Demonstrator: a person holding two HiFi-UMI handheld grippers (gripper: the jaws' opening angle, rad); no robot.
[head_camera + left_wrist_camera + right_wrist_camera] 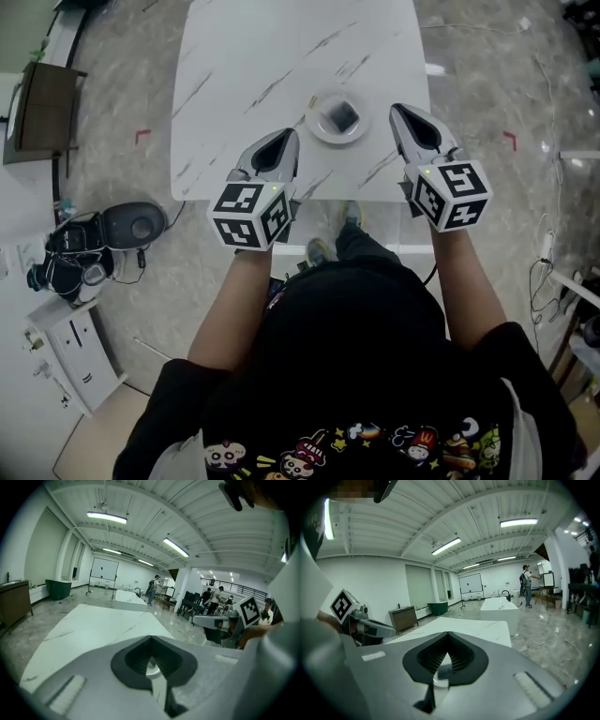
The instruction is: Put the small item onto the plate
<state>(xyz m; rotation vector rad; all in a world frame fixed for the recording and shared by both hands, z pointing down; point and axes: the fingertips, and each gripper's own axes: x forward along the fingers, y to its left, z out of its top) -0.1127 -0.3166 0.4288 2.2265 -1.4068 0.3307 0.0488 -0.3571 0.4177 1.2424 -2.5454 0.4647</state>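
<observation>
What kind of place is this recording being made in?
Probably a large open lab or workshop hall: long ceiling strip lights, a whiteboard on a stand, several white marble-look tables on a glossy stone floor, and people standing at the far end.

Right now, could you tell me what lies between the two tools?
In the head view, the plate holding the small item sits between the left tool and right tool.

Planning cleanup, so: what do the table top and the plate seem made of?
Table top: white marble or a marble-look slab, going by the grey veins; smooth, low sheen. Plate: likely glazed ceramic, white with a glossy rim; plastic is possible.
</observation>
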